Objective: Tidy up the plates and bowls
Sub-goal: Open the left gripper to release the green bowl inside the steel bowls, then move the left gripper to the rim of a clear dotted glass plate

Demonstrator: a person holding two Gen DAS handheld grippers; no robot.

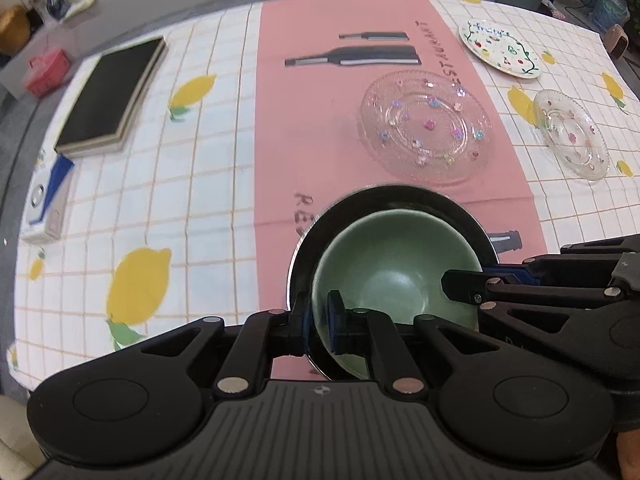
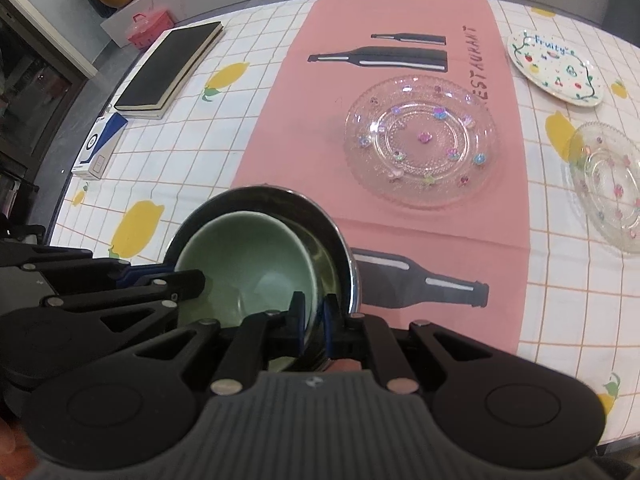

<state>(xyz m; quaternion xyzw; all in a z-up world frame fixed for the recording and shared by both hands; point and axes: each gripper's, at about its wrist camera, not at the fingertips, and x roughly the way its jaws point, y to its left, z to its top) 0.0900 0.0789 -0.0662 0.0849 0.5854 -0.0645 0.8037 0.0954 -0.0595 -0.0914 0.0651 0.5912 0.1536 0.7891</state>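
**Nesting the green bowl into the dark one**

Sitting tilted inside the dark bowl (image 1: 460, 216), the green bowl (image 1: 396, 264) leans toward the near side rather than lying flush. Both rest on the pink runner (image 1: 312, 120) near the front edge of the table (image 1: 192, 184).

The left gripper (image 1: 318, 326) has its fingers nearly closed, pinching the near-left rim of the green bowl. The right gripper (image 2: 312, 326) is likewise almost shut; one finger is inside the green bowl, the other in the gap against the dark bowl's wall, so it grips the green rim as well.

By my reading, the step in hand is seating the green bowl in the dark one. Next it wants levelling until it settles, then both grips released without dragging it back up.

Further out wait the large glass plate (image 1: 426, 128), a smaller glass plate (image 1: 572, 136) and the painted fruit plate (image 1: 500, 48), all well apart. A black book (image 1: 108, 96) lies at the far left.

Each gripper's body hides the bowls' near rims, so whether the green bowl touches bottom is probably not decidable from here.
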